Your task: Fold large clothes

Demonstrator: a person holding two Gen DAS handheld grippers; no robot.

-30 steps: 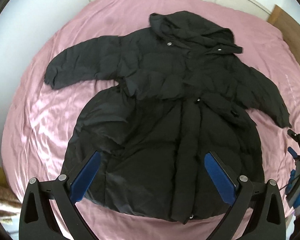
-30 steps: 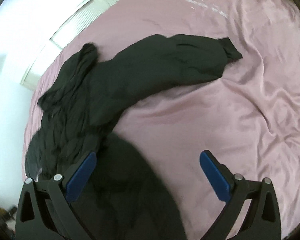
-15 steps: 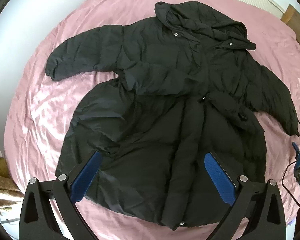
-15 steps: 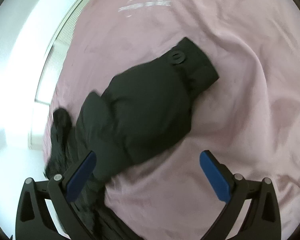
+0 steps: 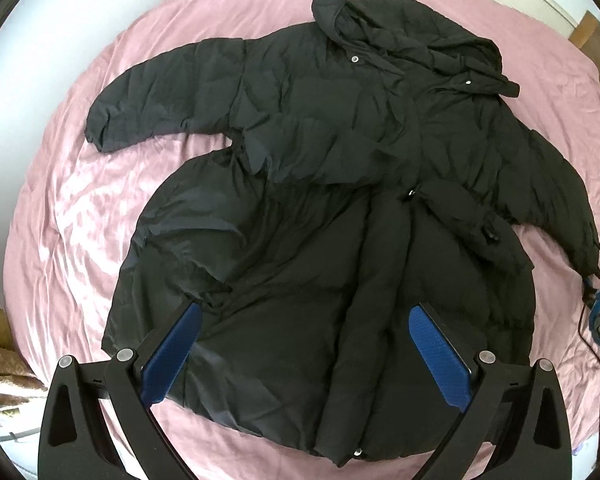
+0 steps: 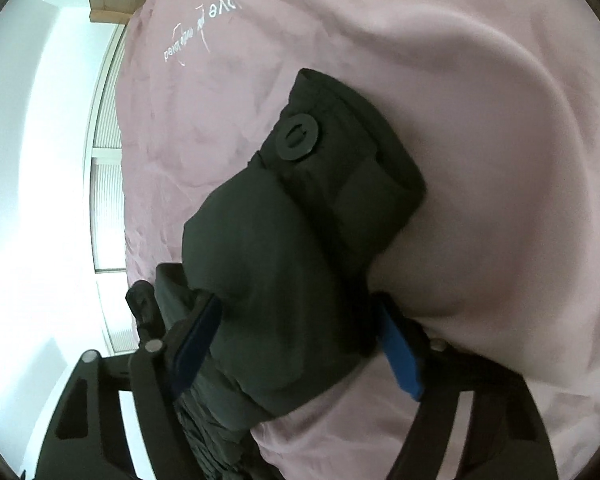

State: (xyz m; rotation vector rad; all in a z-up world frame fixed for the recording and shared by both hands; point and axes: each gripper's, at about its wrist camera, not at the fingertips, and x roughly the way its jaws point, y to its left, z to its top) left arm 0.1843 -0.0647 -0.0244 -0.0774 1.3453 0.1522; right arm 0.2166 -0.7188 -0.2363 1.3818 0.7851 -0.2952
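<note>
The long black quilted hooded coat (image 5: 324, 216) lies front-up and spread across the pink satin bed sheet (image 5: 72, 208), hood toward the far edge of the bed, hem nearest the camera. Judging by this layout, the folding has barely begun: both sleeves are out to the sides of the coat's body and no panel is turned over.

The right gripper (image 6: 296, 344) straddles the buttoned cuff end of one sleeve (image 6: 300, 216). Its jaws are closing with the puffy fabric between them, and the blue pads already seem to bear on it.

The left gripper (image 5: 304, 344) hovers above the coat's hem, jaws wide apart and holding nothing.

What remains looks like nearly everything: bringing each sleeve across the coat's chest, then folding the body up.
</note>
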